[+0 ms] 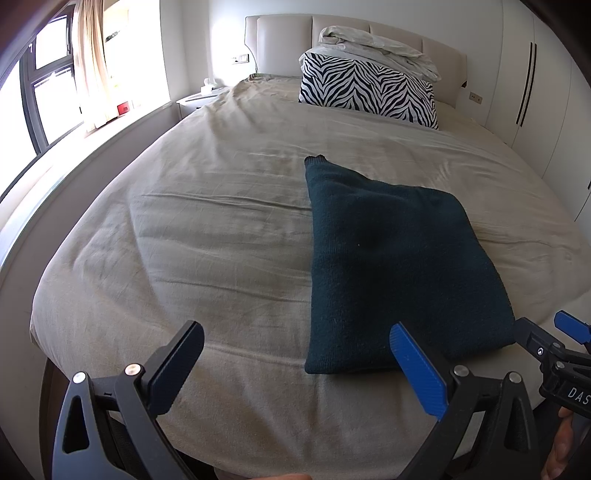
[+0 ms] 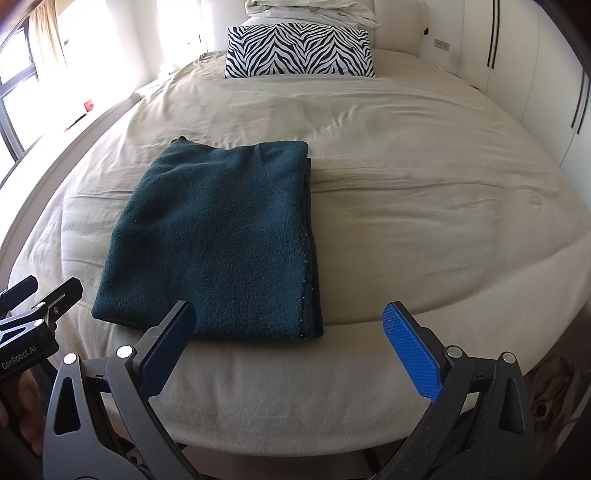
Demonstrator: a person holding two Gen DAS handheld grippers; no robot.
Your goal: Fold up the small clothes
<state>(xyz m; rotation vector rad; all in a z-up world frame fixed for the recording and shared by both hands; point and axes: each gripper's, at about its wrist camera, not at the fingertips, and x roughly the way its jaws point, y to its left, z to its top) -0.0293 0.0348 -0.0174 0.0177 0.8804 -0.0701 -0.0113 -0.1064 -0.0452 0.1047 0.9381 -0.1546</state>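
A dark teal knitted garment (image 1: 391, 266) lies folded into a flat rectangle on the beige bed cover (image 1: 207, 236), near the foot of the bed. In the right wrist view the same garment (image 2: 221, 236) sits left of centre, its stacked edges along the right side. My left gripper (image 1: 295, 354) hovers open just short of the garment's near left corner, holding nothing. My right gripper (image 2: 291, 336) is open too, above the near edge by the garment's right corner, empty. Each gripper shows at the edge of the other's view.
A zebra-striped pillow (image 2: 299, 50) and a crumpled white duvet (image 2: 314, 11) lie at the headboard. A window with curtains (image 1: 88, 66) runs along the left, white wardrobe doors (image 1: 535, 85) along the right. A bedside table (image 1: 199, 98) stands far left.
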